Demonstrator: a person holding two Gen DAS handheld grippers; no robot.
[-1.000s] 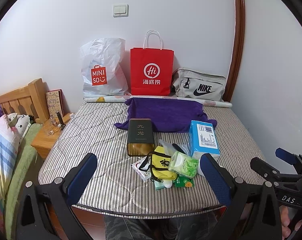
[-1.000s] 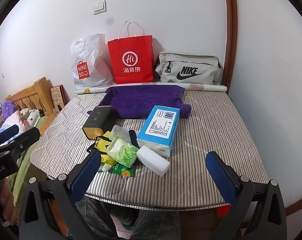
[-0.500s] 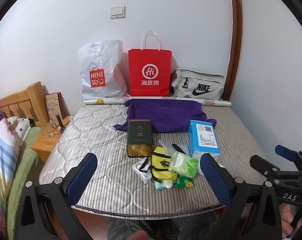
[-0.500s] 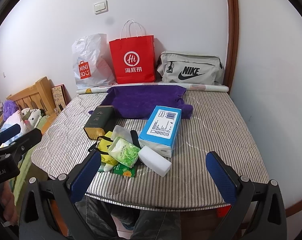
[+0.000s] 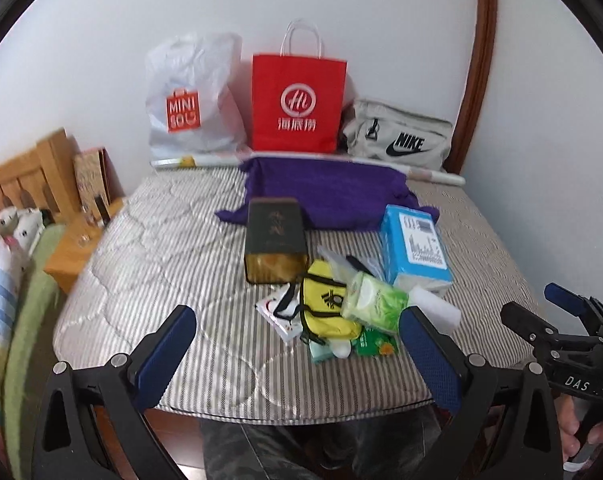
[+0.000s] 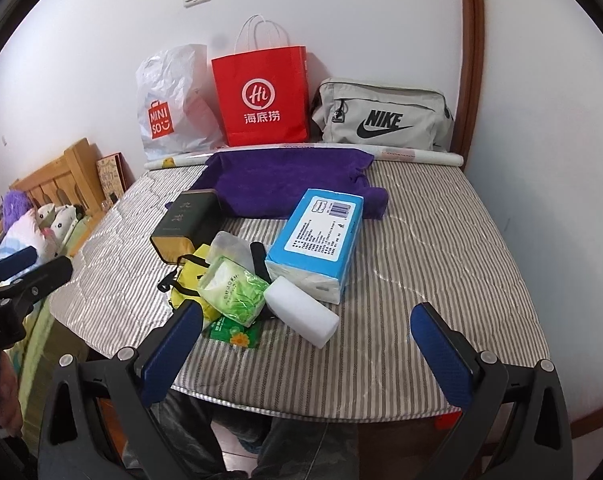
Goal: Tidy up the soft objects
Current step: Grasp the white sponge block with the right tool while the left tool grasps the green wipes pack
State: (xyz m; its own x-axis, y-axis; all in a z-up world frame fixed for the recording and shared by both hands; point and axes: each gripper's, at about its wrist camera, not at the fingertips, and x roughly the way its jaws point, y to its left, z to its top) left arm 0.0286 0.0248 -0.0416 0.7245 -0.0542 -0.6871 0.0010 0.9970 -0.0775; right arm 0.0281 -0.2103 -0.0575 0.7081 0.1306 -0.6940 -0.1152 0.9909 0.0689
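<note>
1. Compared with a second ago, little has changed on the mattress (image 6: 441, 240): the pile of items sits in the same arrangement near the front edge, and only the cameras have shifted slightly, the left view looking a bit closer and motion-blurred.
2. The left gripper (image 5: 297, 344) hangs above the front edge of the mattress with its jaws spread wide and nothing between them.
3. The right gripper (image 6: 305, 340) is likewise spread wide and empty, poised just short of the pile.
4. The soft items lie clustered and touching: a yellow pouch (image 5: 327, 304), a green tissue pack (image 6: 233, 292) resting on it, a white sponge block (image 6: 301, 310) just beside, and a blue tissue package (image 6: 317, 240) behind the sponge.
5. A dark rectangular tin (image 5: 273, 236) stands at the left of the cluster, and a purple towel (image 6: 289, 180) is spread behind it.
6. Against the wall stand a white Miniso bag (image 5: 189, 100), a red paper bag (image 5: 297, 104) and a grey Nike bag (image 6: 381, 120).
7. My judgement: nothing is yet picked, so sorting has barely begun; the near sponge or tissue pack looks the easiest first grasp.
</note>
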